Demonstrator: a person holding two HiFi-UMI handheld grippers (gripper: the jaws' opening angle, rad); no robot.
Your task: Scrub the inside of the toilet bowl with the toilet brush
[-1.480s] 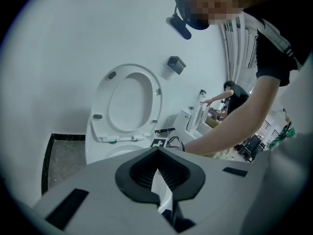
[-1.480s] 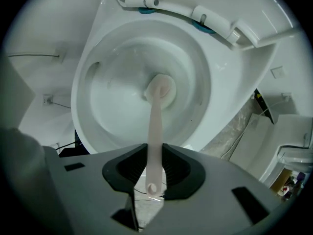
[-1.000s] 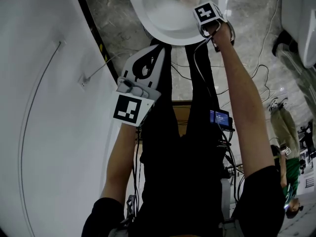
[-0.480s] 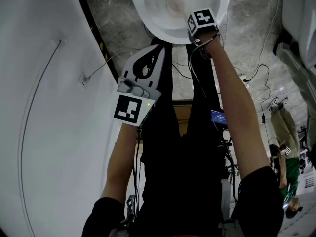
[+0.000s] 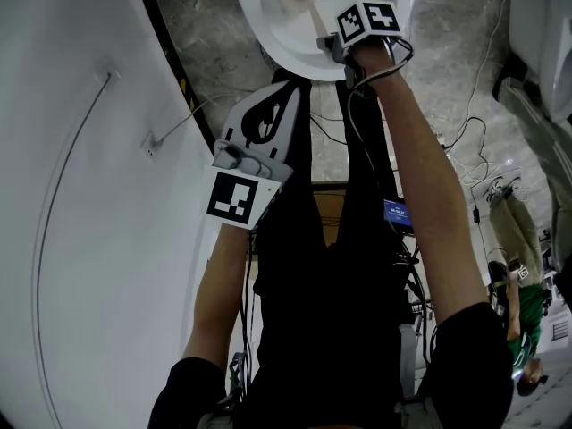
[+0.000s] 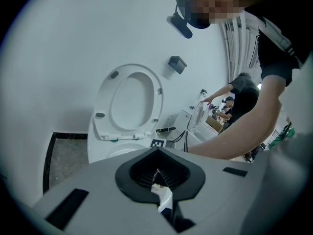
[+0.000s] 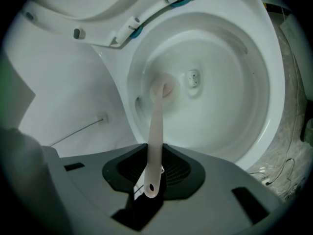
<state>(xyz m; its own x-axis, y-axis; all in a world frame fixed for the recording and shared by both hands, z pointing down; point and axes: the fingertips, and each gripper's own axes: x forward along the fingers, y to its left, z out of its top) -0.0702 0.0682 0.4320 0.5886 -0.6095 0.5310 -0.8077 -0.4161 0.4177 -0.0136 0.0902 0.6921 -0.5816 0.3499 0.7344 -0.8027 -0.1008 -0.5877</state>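
The left gripper point(image 6: 161, 192), jaws pressed together on nothing, faces the raised seat point(image 6: 103, 104) left of centre, while the right gripper point(image 7: 150, 185) clamps the toilet brush point(image 7: 155, 126) by its handle, the brush head up-frame inside the toilet bowl point(image 7: 239, 106).

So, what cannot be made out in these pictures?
- Head view: the top edge cuts off the toilet bowl's far half.
- Head view: the marker cube hides the right hand-held gripper's jaws.
- Right gripper view: the toilet brush's head is blurred; contact with the bowl unclear.
- Left gripper view: the left hand-held gripper's body hides the bowl's inside.
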